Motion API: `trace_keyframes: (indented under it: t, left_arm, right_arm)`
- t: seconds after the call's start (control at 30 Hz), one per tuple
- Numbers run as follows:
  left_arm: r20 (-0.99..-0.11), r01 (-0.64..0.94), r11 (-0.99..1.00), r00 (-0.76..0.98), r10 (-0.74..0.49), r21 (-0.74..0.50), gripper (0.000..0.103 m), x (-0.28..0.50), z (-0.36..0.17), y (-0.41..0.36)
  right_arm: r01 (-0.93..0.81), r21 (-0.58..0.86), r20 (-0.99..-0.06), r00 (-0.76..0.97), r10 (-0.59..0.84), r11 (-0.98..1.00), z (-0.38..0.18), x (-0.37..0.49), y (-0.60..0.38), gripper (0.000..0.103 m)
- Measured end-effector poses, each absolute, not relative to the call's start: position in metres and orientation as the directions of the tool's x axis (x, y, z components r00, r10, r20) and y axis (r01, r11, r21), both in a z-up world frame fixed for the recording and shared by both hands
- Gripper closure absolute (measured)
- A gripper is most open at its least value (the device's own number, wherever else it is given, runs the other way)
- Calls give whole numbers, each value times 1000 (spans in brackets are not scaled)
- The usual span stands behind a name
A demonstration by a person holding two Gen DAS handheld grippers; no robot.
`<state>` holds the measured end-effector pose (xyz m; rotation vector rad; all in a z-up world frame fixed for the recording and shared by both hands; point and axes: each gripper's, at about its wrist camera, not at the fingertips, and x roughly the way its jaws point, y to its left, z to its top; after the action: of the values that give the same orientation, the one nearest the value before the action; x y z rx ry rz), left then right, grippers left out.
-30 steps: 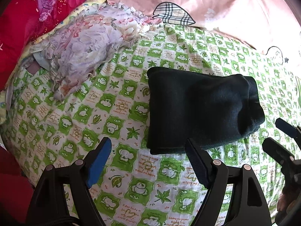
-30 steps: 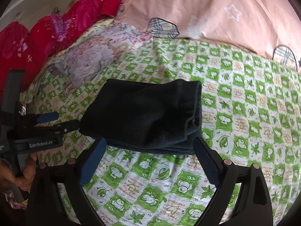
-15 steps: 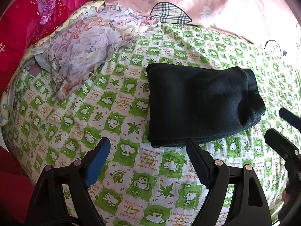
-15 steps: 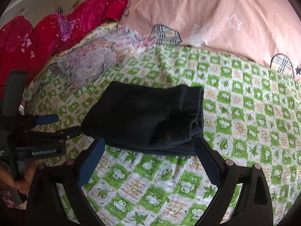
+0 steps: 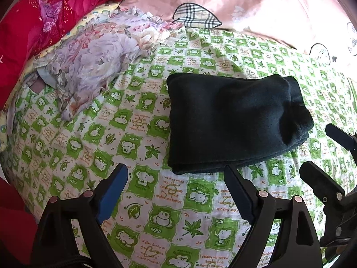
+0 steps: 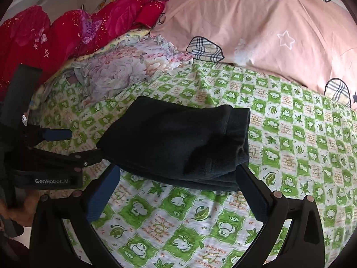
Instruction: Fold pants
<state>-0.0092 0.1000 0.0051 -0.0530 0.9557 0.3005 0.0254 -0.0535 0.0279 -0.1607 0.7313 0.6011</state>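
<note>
The dark pants [image 5: 234, 120] lie folded into a compact rectangle on the green-and-white checked sheet [image 5: 142, 134]; they also show in the right wrist view [image 6: 178, 143]. My left gripper [image 5: 176, 178] is open and empty, just short of the bundle's near edge. My right gripper [image 6: 178, 178] is open and empty, its jaws either side of the bundle's near edge. The right gripper also shows at the right edge of the left wrist view [image 5: 328, 156]. The left gripper shows at the left of the right wrist view [image 6: 73, 143].
A crumpled floral cloth [image 5: 89, 62] lies at the far left of the sheet. A pink quilt [image 6: 256, 26] with plaid leaf patches lies behind. Red bedding [image 6: 67, 29] is piled at the far left.
Both grippers have drawn back a little from the folded pants and risen slightly. The pants have not moved.
</note>
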Motion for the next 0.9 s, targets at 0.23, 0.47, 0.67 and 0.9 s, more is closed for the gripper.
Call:
trace_keyframes:
  t: [0.23,0.47,0.67,0.9]
  left_arm:
    - [-830,-289,955,514,217,71,14,-5,-3,108]
    - [-838,-277,959,508,200,61,13,-2,-6,109]
    - [-843,-271,961,505,186,50,12,1,-6,111]
    - [-847,-268,962,499,181,48,11,5,-7,112]
  right_arm:
    - [-542,85,-697,567,439,836,18,32,-53,0]
    - [-517,97,-715,559,421,851,11,38,-55,0]
    - [-514,96,-716,559,418,853,10,44,-56,0]
    - [-506,104,-719,557,417,856,8,46,-57,0]
